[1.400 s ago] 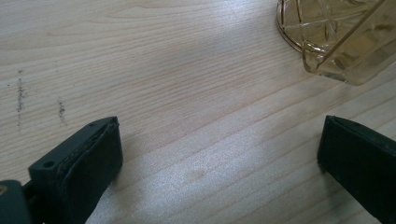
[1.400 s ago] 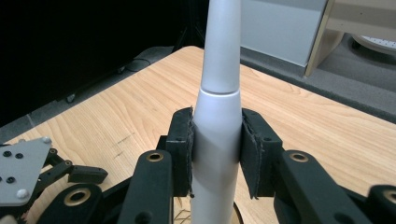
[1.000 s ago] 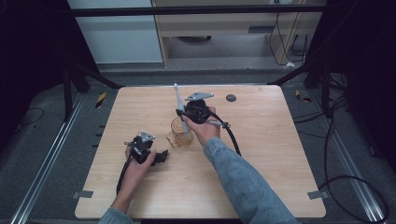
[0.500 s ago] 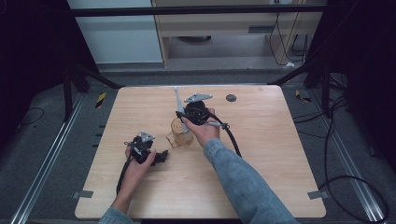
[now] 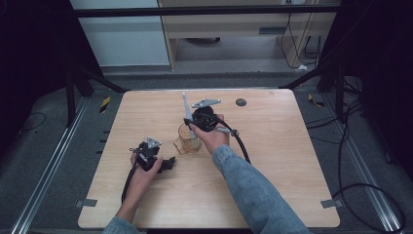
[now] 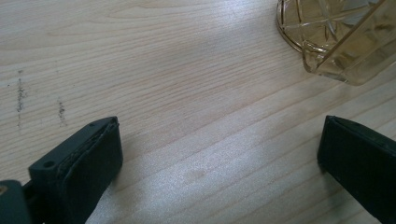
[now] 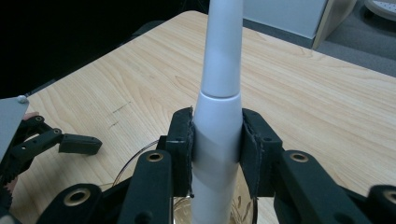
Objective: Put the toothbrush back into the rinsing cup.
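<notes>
An amber, cut-pattern glass cup [image 5: 186, 141] stands near the table's middle. My right gripper [image 5: 190, 122] hovers just over the cup, shut on a slender white stick-like handle [image 5: 185, 105] that points up and away. In the right gripper view the jaws [image 7: 217, 154] clamp the white handle [image 7: 219, 88] on both sides, with the cup's rim [image 7: 135, 161] below. My left gripper [image 5: 168, 163] lies low on the table left of the cup, open. In the left gripper view its jaws [image 6: 219, 140] stand wide apart over bare wood, with the cup [image 6: 336, 37] at the upper right.
A small dark round disc [image 5: 240, 102] lies on the wooden table [image 5: 272, 161] behind the right gripper. A black cable [image 5: 241, 146] trails from the right gripper across the table. Dark frame rails and floor cables surround the table.
</notes>
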The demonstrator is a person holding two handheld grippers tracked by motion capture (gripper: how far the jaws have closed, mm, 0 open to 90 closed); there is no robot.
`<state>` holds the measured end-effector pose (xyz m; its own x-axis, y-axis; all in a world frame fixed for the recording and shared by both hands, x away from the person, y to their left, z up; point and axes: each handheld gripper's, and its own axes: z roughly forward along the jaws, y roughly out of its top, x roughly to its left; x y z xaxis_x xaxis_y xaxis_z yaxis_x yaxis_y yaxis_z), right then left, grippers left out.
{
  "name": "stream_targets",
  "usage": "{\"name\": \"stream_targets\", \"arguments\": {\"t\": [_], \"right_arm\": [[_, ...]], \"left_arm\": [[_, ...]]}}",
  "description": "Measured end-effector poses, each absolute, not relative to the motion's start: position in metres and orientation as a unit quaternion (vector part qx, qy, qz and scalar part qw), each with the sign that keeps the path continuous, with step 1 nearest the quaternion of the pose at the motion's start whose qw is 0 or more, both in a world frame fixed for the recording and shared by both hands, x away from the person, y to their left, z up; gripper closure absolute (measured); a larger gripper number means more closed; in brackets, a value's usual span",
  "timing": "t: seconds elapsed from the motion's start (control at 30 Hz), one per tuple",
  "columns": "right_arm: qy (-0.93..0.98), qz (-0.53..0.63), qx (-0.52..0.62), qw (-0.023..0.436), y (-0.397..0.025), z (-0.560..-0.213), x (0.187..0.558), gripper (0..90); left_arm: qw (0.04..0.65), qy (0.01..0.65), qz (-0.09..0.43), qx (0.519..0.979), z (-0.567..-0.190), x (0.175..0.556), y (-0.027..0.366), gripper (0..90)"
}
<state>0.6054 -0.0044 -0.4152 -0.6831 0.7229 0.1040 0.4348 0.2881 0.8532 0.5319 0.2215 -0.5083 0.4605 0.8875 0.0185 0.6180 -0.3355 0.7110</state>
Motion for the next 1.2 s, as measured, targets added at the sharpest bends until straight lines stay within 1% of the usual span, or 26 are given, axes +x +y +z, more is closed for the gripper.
{"name": "stream_targets", "arguments": {"t": [1.2], "right_arm": [[0.791,0.465,0.37,0.143,0.0034,-0.4159,0.612,66.5]], "left_arm": [[0.325,0.476,0.207,0.791,-0.5082,0.532,0.2216,0.0]]}}
